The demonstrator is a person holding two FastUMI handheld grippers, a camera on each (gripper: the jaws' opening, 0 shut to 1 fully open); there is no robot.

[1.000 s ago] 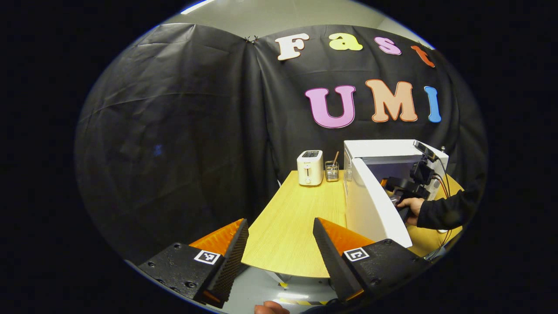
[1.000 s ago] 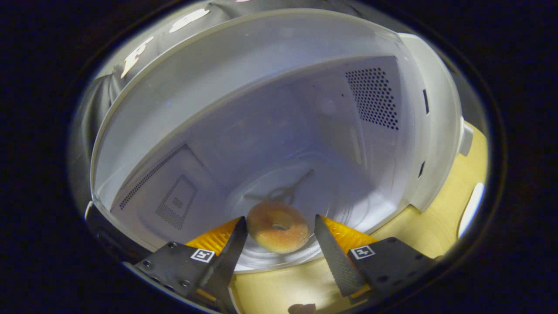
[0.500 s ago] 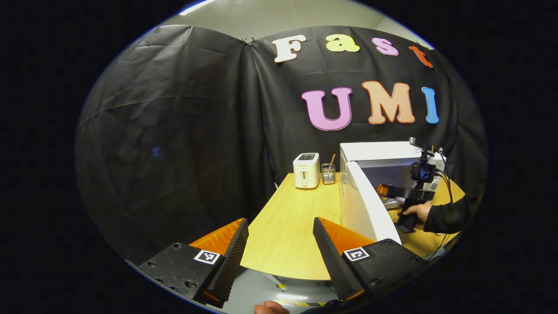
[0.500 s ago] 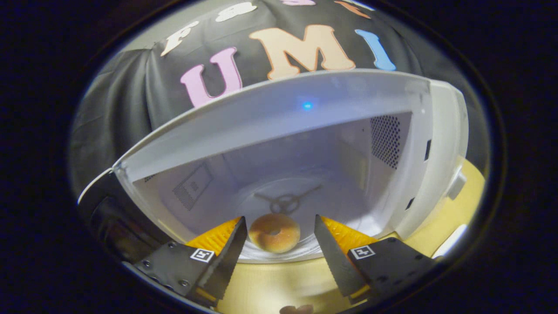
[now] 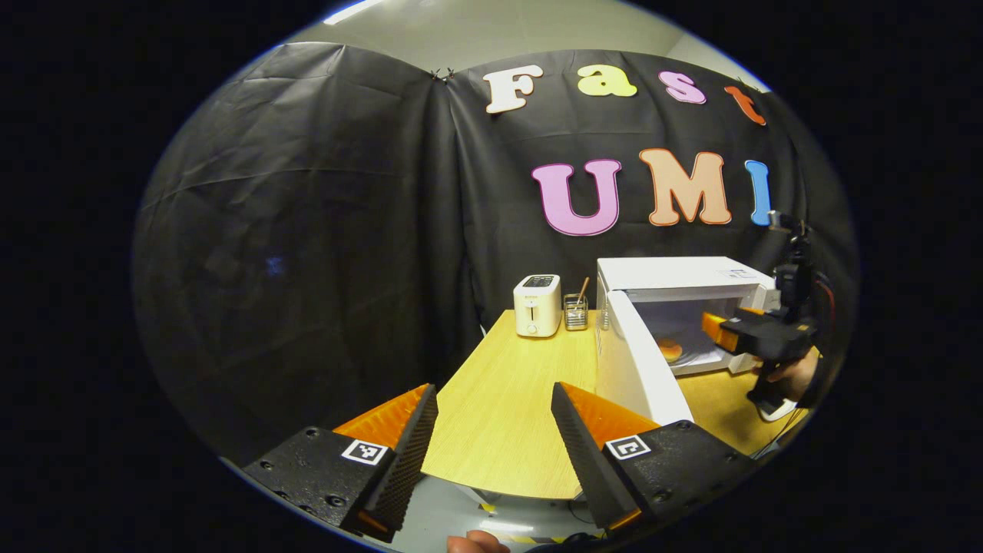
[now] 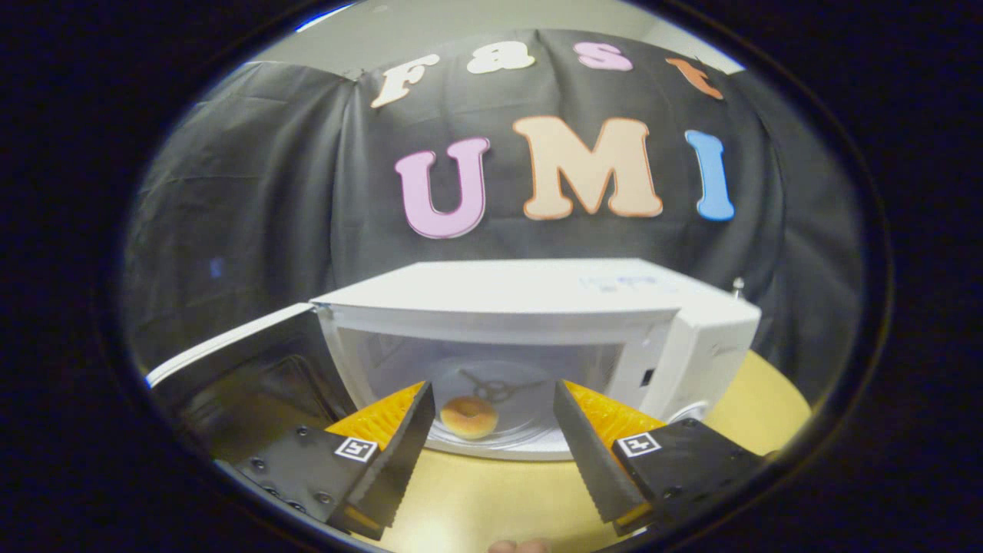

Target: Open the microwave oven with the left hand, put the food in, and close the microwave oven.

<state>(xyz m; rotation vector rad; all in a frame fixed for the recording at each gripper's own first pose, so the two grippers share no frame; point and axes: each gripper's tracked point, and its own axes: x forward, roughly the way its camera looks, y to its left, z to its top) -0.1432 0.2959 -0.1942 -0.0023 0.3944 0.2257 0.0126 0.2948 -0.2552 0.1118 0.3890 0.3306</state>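
The microwave stands open, its door swung wide across the table, blocking sideways passage.

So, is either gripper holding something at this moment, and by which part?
Nothing is held. The left gripper and right gripper both have open, empty jaws; the doughnut lies alone on the plate inside the open microwave.
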